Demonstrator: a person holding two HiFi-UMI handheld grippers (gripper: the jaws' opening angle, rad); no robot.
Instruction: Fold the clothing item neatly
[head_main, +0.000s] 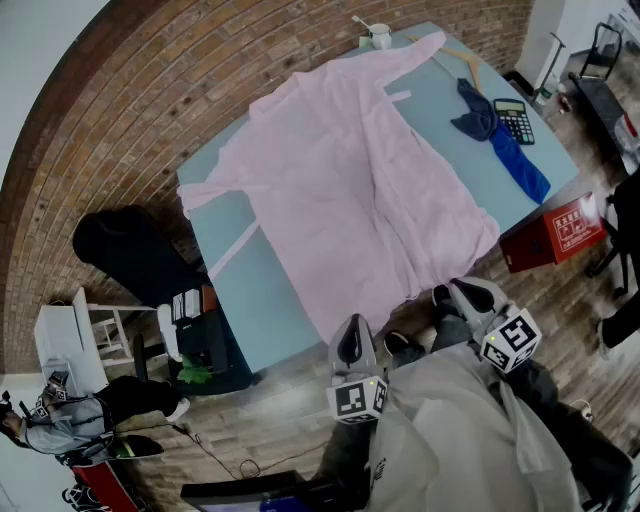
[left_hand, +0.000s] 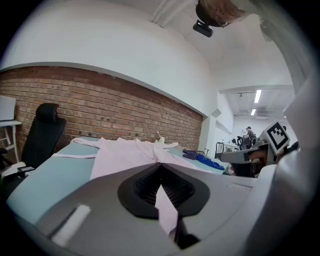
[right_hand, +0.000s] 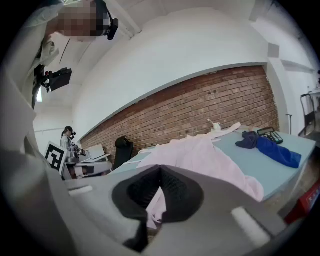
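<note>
Head view: pink garment lies spread across the light-blue bench, collar end far, hem hanging over the near edge twd the person. Left hand-held gripper sits at the hem's left part, and right hand-held gripper at the near-right corner. Left gripper view shows its jaws closed tight w/ a strip of pink fabric pinched btwn them. Right gripper view shows the same: a ruffled bit of hem trapped in closed jaws.

Gripping the hem at two spread points prob keeps that edge straight & taut, so it can be lifted and carried twd the collar for a first fold. Blue cloth & calculator lie on the bench's right side, near the garment but apart from it. They might get in the way if the fabric swings wide.
</note>
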